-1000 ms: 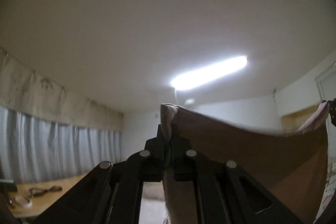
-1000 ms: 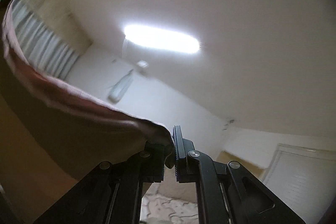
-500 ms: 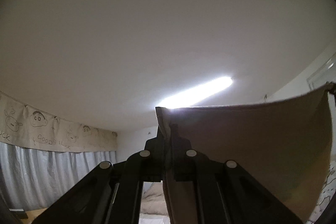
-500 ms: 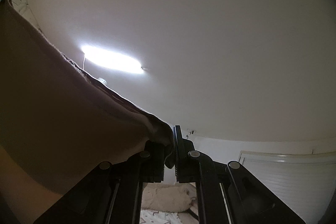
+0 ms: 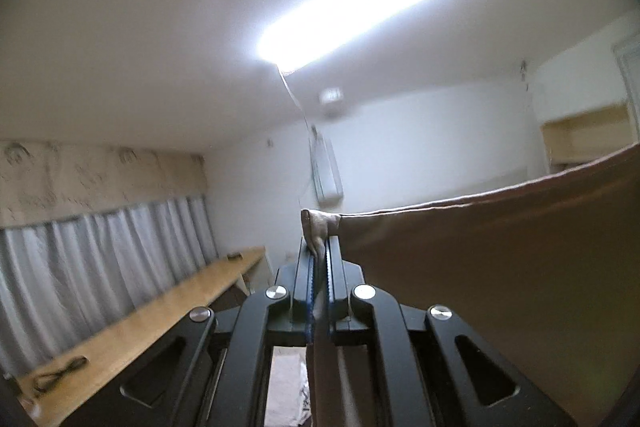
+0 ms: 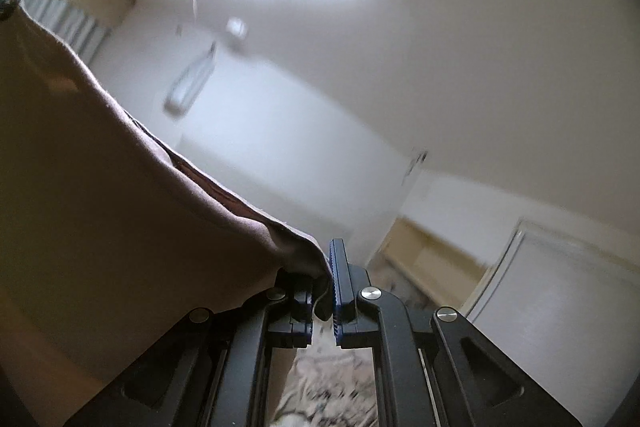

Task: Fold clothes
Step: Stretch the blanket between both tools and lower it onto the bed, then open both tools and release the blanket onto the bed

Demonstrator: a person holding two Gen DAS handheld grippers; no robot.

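**Aloft, a brown garment stretched between two clamped grippers**

Up in the air, well above the furniture, the brown garment (image 5: 500, 267) hangs as a broad sheet held by its top edge. In the left wrist view the left gripper (image 5: 320, 255) has its jaws closed narrow on one upper corner; a small bunch of cloth pokes up above the fingertips (image 5: 333, 259), and a strip of fabric runs down through the gap between the fingers. From that corner the top hem runs rightward and slightly upward to the picture's right edge, fairly taut with a shallow sag, so the garment's long axis lies roughly level, across the view. The rest of the cloth drops below that hem and fills the lower right of the frame.

In the right wrist view the right gripper (image 6: 324, 283) is likewise pinched shut on the opposite corner of the garment (image 6: 100, 207), the fabric folded over the left finger and caught against the blue ridged pad (image 6: 338, 287) of the right one. The hem climbs from there up and to the left, reaching the frame's left edge.

Behind the cloth are a long ceiling light (image 5: 356, 7), a wall-mounted air conditioner (image 5: 326, 173), pale curtains (image 5: 100, 267) and a wooden counter (image 5: 160, 311) with a dark cable lying on it. Patterned bedding (image 6: 328, 387) shows blurred below the right gripper.
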